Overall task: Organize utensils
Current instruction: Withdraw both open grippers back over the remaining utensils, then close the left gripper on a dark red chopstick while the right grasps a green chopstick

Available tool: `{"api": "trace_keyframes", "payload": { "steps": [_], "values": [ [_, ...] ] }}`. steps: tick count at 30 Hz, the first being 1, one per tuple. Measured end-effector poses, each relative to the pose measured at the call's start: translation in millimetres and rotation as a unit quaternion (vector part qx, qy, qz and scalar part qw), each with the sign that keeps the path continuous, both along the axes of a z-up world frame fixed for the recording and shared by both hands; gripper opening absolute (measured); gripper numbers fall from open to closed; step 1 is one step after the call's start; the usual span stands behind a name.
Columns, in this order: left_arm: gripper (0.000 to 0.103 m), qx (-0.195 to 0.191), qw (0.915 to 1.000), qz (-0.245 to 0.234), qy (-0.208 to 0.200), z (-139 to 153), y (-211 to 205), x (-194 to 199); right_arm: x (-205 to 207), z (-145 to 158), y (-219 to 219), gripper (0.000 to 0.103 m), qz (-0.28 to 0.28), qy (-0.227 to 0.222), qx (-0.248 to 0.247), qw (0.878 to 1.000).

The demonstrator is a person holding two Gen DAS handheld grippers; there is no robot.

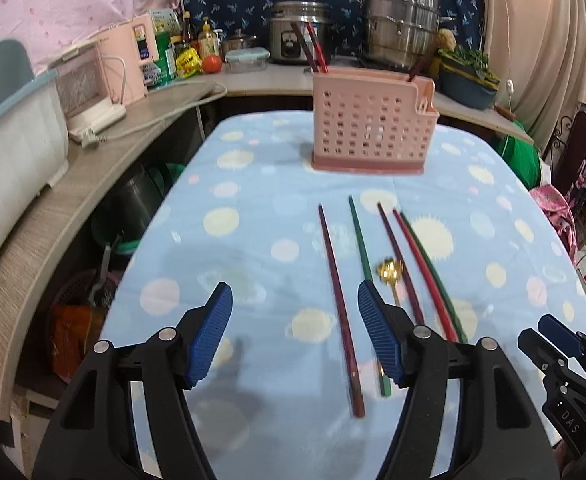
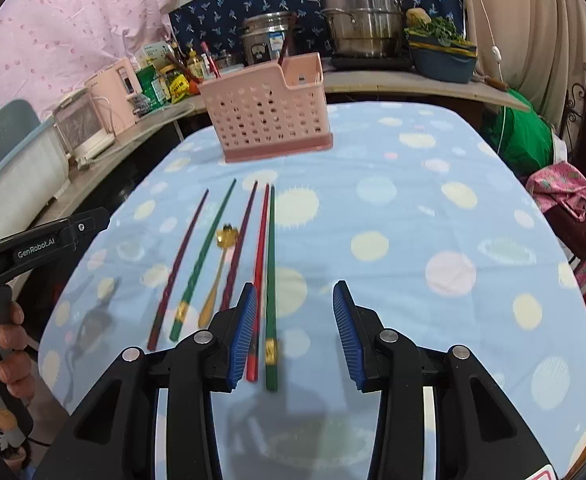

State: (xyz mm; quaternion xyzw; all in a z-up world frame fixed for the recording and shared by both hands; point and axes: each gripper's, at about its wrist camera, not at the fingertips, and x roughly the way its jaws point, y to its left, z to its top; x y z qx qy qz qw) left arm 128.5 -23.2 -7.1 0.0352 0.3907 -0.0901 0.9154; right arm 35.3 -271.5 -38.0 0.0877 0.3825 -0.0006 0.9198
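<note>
Five chopsticks are lying side by side on the tabletop: two maroon, two green, one red. One gold spoon is lying among them. Three more are standing in the pink utensil holder. The left tool, lettered "GenRobot.AI", and the right tool are both gaping wide, gripping nothing.

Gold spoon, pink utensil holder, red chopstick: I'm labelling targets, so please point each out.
gold spoon [image 2: 226, 237], right wrist view, on its bowl.
pink utensil holder [image 1: 367, 128], left wrist view, on its perforated front wall.
red chopstick [image 2: 262, 236], right wrist view, on the middle of its shaft.
</note>
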Motion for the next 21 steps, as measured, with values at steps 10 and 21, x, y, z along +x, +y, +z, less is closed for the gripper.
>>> {"api": "trace_keyframes", "payload": {
  "steps": [10,21],
  "values": [
    [0.062,0.01,0.9992,-0.018,0.035,-42,-5,-27,-10,-33,7,0.039,0.0,0.027,0.0,1.0],
    [0.062,0.009,0.998,-0.031,0.054,-61,-12,-36,-8,-43,15,0.029,0.009,0.036,0.002,0.999]
  ]
}}
